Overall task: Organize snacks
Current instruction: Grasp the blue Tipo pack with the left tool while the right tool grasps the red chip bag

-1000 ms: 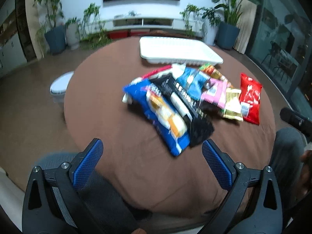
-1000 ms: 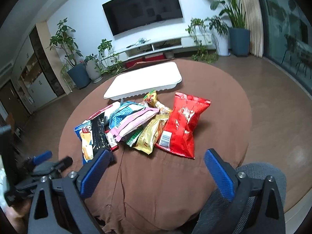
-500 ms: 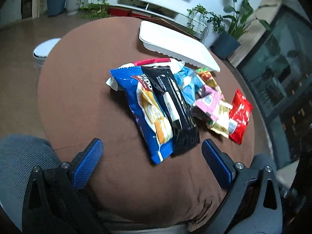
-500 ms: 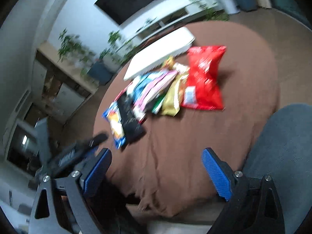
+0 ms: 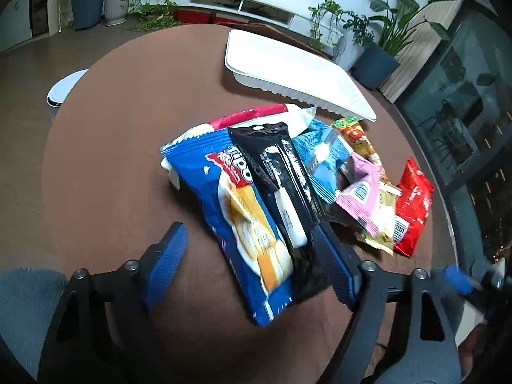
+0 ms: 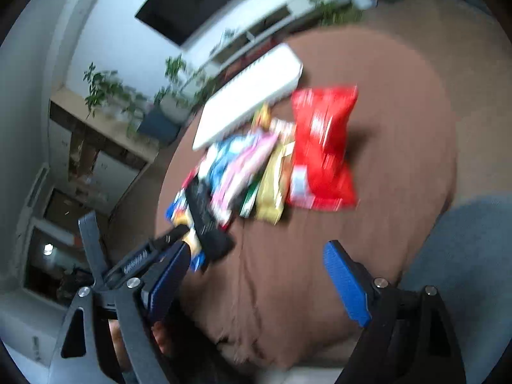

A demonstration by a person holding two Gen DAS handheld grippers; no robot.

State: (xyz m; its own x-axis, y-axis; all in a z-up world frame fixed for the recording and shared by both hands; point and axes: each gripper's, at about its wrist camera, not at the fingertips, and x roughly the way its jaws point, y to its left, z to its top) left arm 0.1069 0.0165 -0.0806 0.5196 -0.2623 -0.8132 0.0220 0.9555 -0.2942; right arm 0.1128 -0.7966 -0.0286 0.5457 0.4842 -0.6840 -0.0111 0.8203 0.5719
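My left gripper (image 5: 248,257) hangs over the near end of a heap of snack packets on the round brown counter (image 5: 105,147), its fingers (image 5: 168,264) just narrowed yet not gripping; the blue biscuit packet (image 5: 243,224) and the black packet (image 5: 284,192) lie between them, the right finger close against the black packet's edge, contact unclear. Behind these lie a light blue packet (image 5: 320,156), a pink one (image 5: 363,192), a gold one (image 5: 382,224) and a red bag (image 5: 412,204) at the far right. A white tray (image 5: 288,70) sits beyond the heap, just beside it. My right gripper (image 6: 256,283), seen through motion blur, has fingers (image 6: 347,283) that have just been closing slightly and stand wide over bare brown cloth, nothing between them; my left gripper shows at its left edge by the blue packet.
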